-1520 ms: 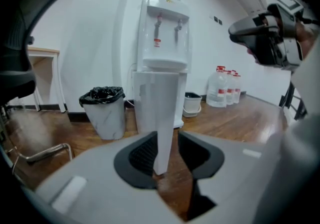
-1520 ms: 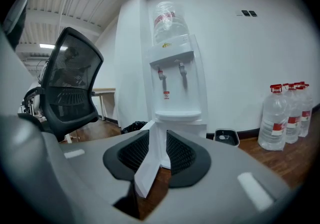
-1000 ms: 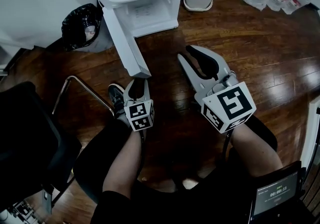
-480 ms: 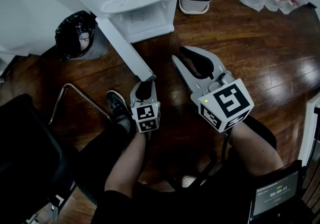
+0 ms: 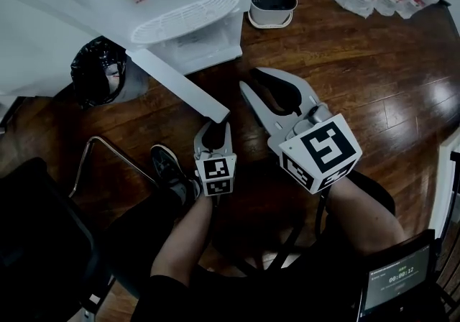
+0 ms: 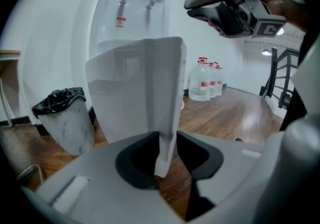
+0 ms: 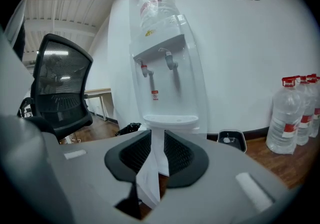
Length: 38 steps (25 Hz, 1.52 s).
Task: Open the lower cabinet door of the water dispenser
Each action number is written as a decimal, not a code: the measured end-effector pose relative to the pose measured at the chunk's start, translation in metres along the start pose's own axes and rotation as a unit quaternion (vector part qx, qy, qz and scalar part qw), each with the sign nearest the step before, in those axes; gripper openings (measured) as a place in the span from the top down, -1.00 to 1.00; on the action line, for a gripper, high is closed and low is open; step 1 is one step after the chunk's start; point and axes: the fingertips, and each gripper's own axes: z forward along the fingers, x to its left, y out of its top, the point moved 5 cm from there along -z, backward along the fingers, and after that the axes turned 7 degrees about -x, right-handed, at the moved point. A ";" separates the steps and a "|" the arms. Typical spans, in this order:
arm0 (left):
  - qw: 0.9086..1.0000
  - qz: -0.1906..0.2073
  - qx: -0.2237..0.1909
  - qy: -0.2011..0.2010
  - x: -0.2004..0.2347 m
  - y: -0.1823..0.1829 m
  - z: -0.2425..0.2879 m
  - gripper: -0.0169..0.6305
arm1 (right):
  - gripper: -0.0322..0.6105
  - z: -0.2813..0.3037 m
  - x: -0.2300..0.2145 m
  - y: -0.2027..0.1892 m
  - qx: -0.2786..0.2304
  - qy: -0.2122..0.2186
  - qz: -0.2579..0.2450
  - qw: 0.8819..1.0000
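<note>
The opening is under way. The left hand-held gripper (image 5: 213, 129) is clamped on the free edge of the lower cabinet door (image 5: 176, 83), which stands swung well out from the water dispenser (image 5: 188, 20) over the wooden floor. The right hand-held gripper (image 5: 253, 82) hovers just beside it with its jaws a little apart and nothing between them. The next move probably calls for following the hinge arc further while keeping the grip. Compared with a second ago, the door has swung wider and the left gripper has travelled with it.
</note>
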 end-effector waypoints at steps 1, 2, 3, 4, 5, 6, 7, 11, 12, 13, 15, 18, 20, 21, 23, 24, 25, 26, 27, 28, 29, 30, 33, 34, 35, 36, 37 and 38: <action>1.000 0.001 0.001 -0.002 -0.001 0.000 0.002 0.54 | 0.64 0.001 -0.002 0.001 -0.001 0.000 0.001 1.000; 1.000 0.000 0.003 -0.004 -0.003 0.001 0.004 0.54 | 0.64 0.002 -0.003 0.002 -0.001 0.000 0.001 1.000; 1.000 0.001 0.005 -0.004 -0.003 0.002 0.006 0.54 | 0.65 0.003 -0.003 0.002 -0.002 0.000 0.001 1.000; 1.000 0.002 0.005 -0.004 -0.004 0.004 0.008 0.54 | 0.65 0.004 -0.004 0.002 -0.001 0.001 0.000 1.000; 1.000 0.003 0.004 -0.004 -0.004 0.006 0.010 0.54 | 0.65 0.005 -0.005 0.001 0.000 0.001 0.000 1.000; 1.000 0.004 0.002 -0.006 -0.005 0.007 0.012 0.54 | 0.65 0.005 -0.005 0.000 0.001 0.000 0.000 1.000; 1.000 0.001 0.000 -0.008 -0.006 0.007 0.014 0.54 | 0.65 0.005 -0.006 -0.001 0.002 -0.001 0.000 1.000; 1.000 -0.021 0.016 -0.007 -0.008 0.003 0.016 0.53 | 0.65 0.006 -0.010 -0.003 0.005 -0.003 0.001 1.000; 1.000 -0.022 0.022 -0.008 -0.009 0.000 0.017 0.50 | 0.66 0.007 -0.011 -0.003 0.005 -0.002 0.002 1.000; 0.999 -0.018 0.026 -0.008 -0.010 -0.002 0.018 0.48 | 0.66 0.006 -0.011 -0.004 0.006 -0.003 0.002 1.000; 0.999 -0.008 0.032 -0.011 -0.012 -0.007 0.020 0.47 | 0.66 0.004 -0.012 -0.005 0.009 -0.009 0.003 1.000; 0.999 -0.010 0.035 -0.014 -0.012 -0.004 0.026 0.49 | 0.67 0.005 -0.014 -0.005 0.014 -0.016 0.004 1.000; 0.999 -0.022 0.038 -0.018 -0.013 0.003 0.029 0.49 | 0.67 0.009 -0.015 -0.004 0.013 -0.014 0.009 1.000; 0.999 -0.024 0.039 -0.021 -0.014 0.007 0.033 0.49 | 0.67 0.011 -0.016 -0.002 0.011 -0.012 0.011 1.000; 0.999 -0.018 0.037 -0.026 -0.015 0.015 0.042 0.49 | 0.67 0.015 -0.020 0.004 0.004 -0.007 0.016 1.000; 0.999 -0.014 0.035 -0.029 -0.016 0.019 0.046 0.49 | 0.67 0.017 -0.023 0.007 0.001 -0.006 0.017 1.000; 0.999 -0.011 0.034 -0.033 -0.018 0.021 0.050 0.49 | 0.67 0.017 -0.026 0.009 0.000 -0.007 0.017 1.000; 0.999 -0.010 0.033 -0.038 -0.020 0.022 0.053 0.49 | 0.67 0.018 -0.028 0.011 -0.001 -0.007 0.017 1.000; 0.999 -0.010 0.033 -0.042 -0.022 0.024 0.055 0.50 | 0.67 0.019 -0.030 0.012 -0.002 -0.008 0.017 1.000; 0.998 -0.009 0.032 -0.044 -0.022 0.025 0.057 0.52 | 0.67 0.021 -0.031 0.013 -0.003 -0.008 0.017 1.000; 0.998 -0.007 0.031 -0.046 -0.023 0.027 0.060 0.53 | 0.67 0.023 -0.032 0.015 -0.005 -0.007 0.017 1.000; 0.998 -0.003 0.030 -0.049 -0.023 0.027 0.062 0.53 | 0.67 0.025 -0.033 0.016 -0.005 -0.006 0.018 1.000; 0.998 0.010 0.026 -0.056 -0.029 0.025 0.071 0.53 | 0.67 0.025 -0.042 0.013 -0.003 -0.008 0.017 1.000; 0.998 0.012 0.024 -0.058 -0.030 0.026 0.074 0.53 | 0.67 0.026 -0.045 0.012 -0.003 -0.010 0.015 1.000; 0.998 0.013 0.022 -0.061 -0.030 0.028 0.078 0.53 | 0.67 0.029 -0.049 0.011 -0.003 -0.013 0.015 1.000; 0.998 0.014 0.021 -0.065 -0.030 0.029 0.082 0.53 | 0.68 0.031 -0.052 0.011 -0.003 -0.016 0.014 1.000; 0.997 0.016 0.020 -0.068 -0.031 0.031 0.085 0.53 | 0.68 0.033 -0.055 0.012 -0.002 -0.020 0.014 1.000; 0.997 0.018 0.019 -0.071 -0.031 0.033 0.089 0.53 | 0.68 0.035 -0.058 0.012 -0.002 -0.023 0.014 1.000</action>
